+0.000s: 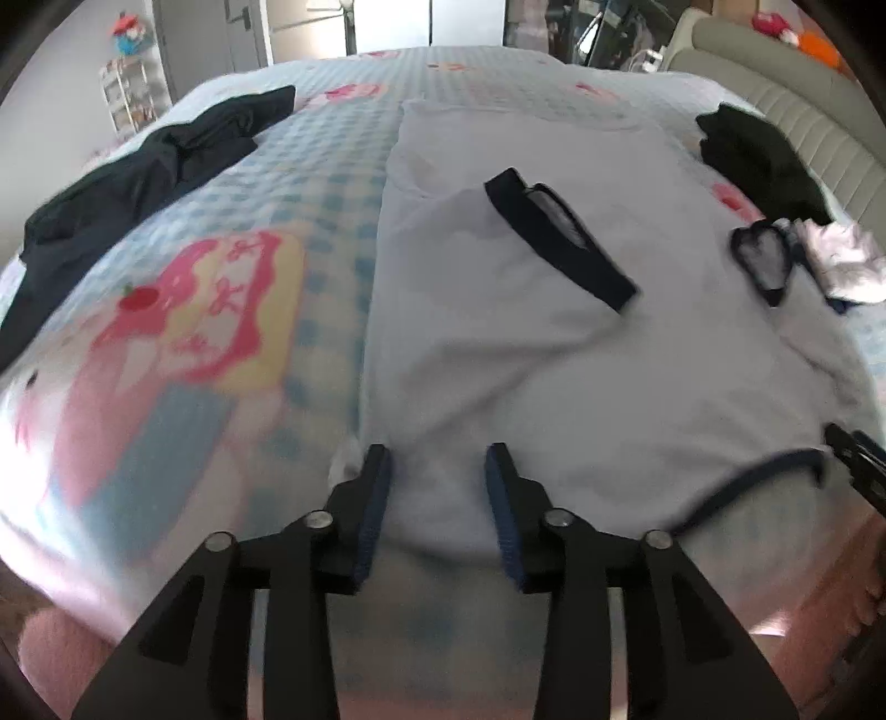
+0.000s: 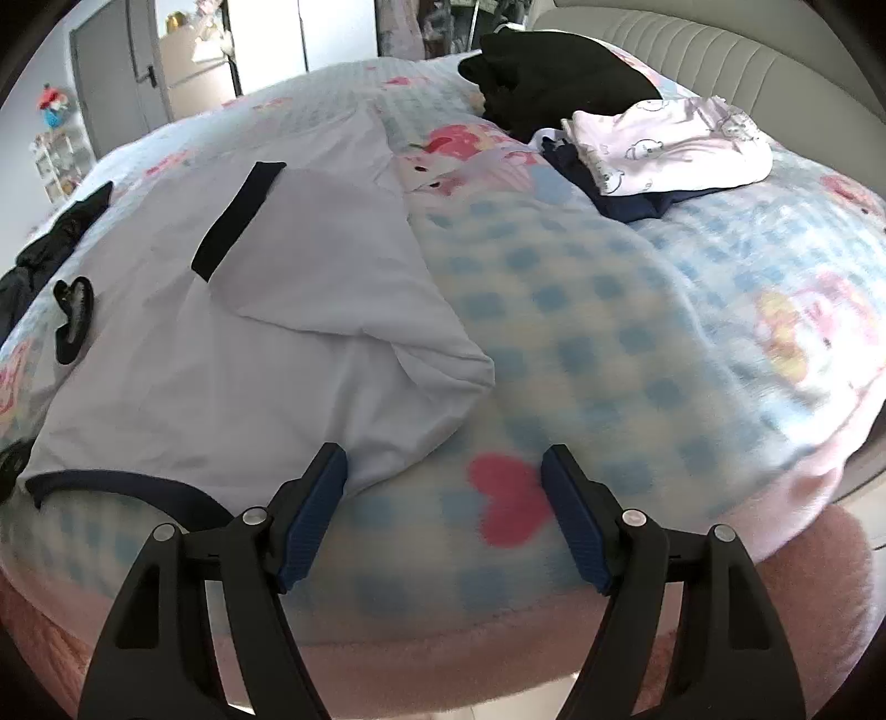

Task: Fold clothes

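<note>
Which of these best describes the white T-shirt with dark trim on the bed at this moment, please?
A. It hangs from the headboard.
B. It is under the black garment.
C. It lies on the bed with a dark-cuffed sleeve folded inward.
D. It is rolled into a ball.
C: the white T-shirt lies spread on the checked blanket, its dark-cuffed sleeve turned in over the body.

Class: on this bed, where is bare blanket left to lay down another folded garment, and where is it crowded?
Free: checked blanket between white shirt and folded pile; also between the shirt and the dark garment. Crowded: near the headboard, beside the black clothing.
</note>
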Action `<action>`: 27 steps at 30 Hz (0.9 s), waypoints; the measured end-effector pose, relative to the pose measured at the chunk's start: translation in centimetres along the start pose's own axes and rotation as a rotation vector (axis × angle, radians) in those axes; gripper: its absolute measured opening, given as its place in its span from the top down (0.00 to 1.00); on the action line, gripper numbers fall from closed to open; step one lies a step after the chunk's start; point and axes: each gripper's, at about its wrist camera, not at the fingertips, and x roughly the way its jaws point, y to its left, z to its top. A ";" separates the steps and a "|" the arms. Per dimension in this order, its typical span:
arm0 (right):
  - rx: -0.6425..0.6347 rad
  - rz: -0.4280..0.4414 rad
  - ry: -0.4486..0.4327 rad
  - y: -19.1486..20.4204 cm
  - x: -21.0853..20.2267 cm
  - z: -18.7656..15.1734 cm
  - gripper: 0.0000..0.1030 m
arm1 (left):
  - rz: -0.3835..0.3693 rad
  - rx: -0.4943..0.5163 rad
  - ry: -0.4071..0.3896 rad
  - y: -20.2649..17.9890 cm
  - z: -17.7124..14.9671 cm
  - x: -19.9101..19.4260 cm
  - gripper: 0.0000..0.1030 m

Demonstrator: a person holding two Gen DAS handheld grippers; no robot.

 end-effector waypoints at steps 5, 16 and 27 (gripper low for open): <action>-0.022 0.057 -0.064 1.6 -2.3 0.8 0.28 | -0.110 -0.026 -0.106 -1.1 0.2 -2.4 0.43; -0.082 0.124 0.052 2.8 0.3 -0.8 0.25 | -0.127 0.066 -0.023 -4.4 -2.0 1.1 0.39; 0.031 0.203 0.010 -0.3 -2.1 -2.3 0.24 | -0.292 -0.124 -0.065 1.1 -3.6 -2.6 0.39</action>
